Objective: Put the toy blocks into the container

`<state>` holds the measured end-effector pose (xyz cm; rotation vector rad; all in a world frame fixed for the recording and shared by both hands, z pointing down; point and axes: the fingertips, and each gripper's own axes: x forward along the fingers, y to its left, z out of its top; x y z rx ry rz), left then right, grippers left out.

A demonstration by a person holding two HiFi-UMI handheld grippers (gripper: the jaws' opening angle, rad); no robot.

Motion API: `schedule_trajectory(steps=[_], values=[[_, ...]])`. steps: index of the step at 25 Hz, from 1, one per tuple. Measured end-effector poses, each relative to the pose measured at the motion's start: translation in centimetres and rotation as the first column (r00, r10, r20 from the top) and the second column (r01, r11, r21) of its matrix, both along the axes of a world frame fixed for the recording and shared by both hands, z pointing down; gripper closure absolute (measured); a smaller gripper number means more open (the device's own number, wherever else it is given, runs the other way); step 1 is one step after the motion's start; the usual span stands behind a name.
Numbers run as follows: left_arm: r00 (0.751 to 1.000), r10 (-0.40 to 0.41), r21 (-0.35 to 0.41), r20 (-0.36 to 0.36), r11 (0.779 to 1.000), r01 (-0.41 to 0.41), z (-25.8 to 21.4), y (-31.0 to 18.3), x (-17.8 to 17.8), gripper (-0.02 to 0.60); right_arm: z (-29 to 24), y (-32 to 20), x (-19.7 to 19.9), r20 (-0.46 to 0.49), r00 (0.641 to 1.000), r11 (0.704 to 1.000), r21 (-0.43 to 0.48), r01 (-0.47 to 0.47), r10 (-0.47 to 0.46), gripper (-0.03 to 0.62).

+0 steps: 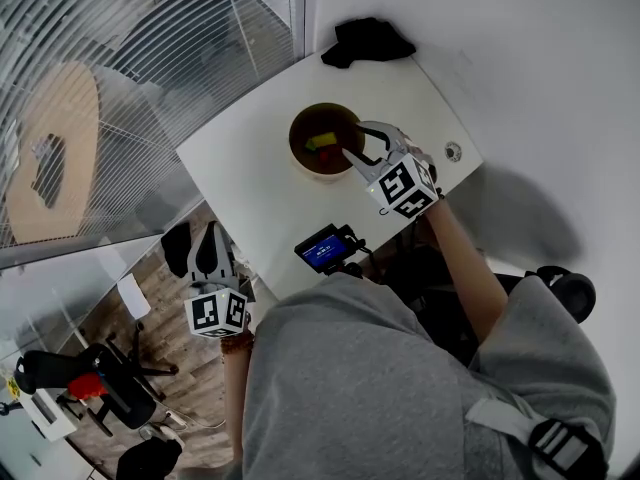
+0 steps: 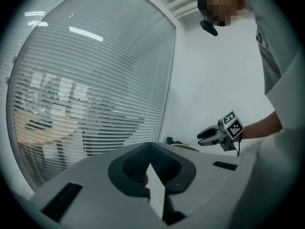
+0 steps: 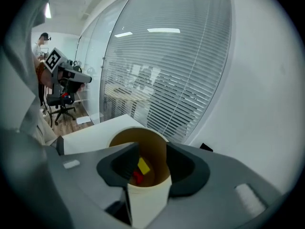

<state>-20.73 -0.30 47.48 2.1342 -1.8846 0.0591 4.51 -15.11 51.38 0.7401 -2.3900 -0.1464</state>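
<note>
Here, looking steeply down over a person's grey-clad shoulders, the left gripper (image 1: 208,233) hangs well short of the container (image 1: 296,133), off the near edge of the white table (image 1: 250,158). Its tongs are drawn close together with nothing in them, likely because it is not needed. Nearer the container, on the table's near edge, sits a small device with a lit blue screen (image 1: 325,249). The right gripper (image 1: 357,140) is reached out on a bare forearm and tilted down over the container's near rim. Its tongs stand wide and hold nothing, which suggests a block has just been let go. Its own camera looks between the spread tongs straight into the container. The container is a round tub, cream outside and brown inside. At its bottom lie a yellow block (image 3: 143,165) and a red block (image 3: 137,176), touching each other. No loose block shows on the table around the container. Beyond the container, at the table's far corner, lies a crumpled black cloth (image 1: 368,40).
</note>
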Motion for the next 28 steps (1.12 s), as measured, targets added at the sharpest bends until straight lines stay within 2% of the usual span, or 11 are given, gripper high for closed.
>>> schedule_trajectory(steps=[9,28], values=[[1.0,0.003,0.004,0.0,1.0,-0.003,-0.2,-0.2,0.1,0.575,-5.0,0.0,-1.1,0.217,0.975,0.999,-0.014,-0.041,0.043,0.436],[0.999,0.036,0.056,0.01,0.998,-0.037,-2.8,-1.5,1.1,0.575,-12.0,3.9,-5.5,0.385,0.921,0.992,0.123,0.01,-0.057,0.524]])
